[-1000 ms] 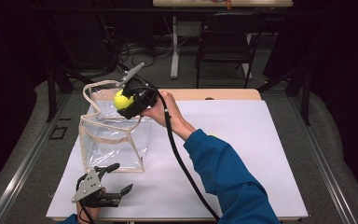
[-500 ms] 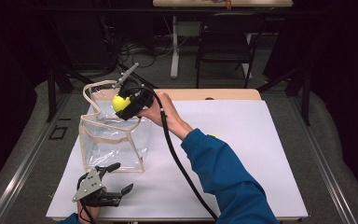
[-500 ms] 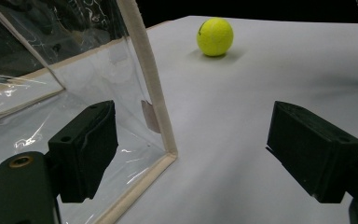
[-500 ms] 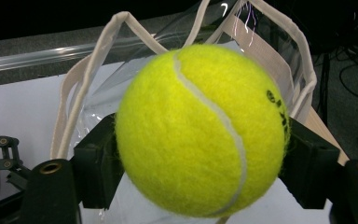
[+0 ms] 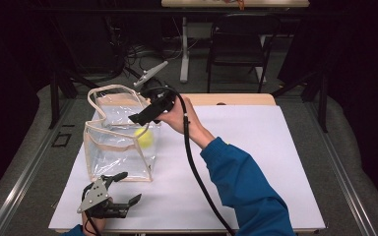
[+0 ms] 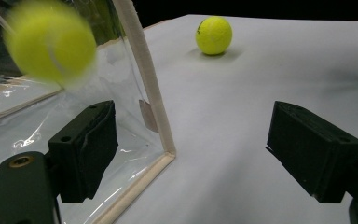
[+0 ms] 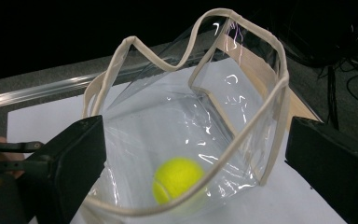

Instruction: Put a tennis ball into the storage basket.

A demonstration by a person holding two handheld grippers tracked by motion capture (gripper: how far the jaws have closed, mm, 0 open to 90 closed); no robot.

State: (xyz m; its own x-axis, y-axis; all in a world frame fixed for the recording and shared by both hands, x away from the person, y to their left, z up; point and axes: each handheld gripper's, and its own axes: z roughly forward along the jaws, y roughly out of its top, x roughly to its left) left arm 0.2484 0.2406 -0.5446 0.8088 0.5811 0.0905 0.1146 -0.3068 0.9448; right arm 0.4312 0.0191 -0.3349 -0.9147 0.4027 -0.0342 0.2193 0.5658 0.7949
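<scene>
- The right gripper (image 5: 137, 118) hangs over the open top of the clear bag (image 5: 118, 147), and its jaws are spread wide with nothing in them.
- A yellow tennis ball (image 7: 178, 179) is inside the bag, low down. It looks blurry in the left gripper view, so it may be falling.
- I think the step is dropping balls into the bag. To do it well, keep the gripper right over the middle of the opening so the ball does not hit the cream rim.
- The left gripper (image 5: 123, 191) sits low on the white bench (image 5: 256, 162), just in front of the bag. Its jaws are spread too, holding nothing.
- The bag stands up on the bench with 1 ball in it.
- A 2nd tennis ball (image 6: 214, 35) sits on the bench, outside the bag.
</scene>
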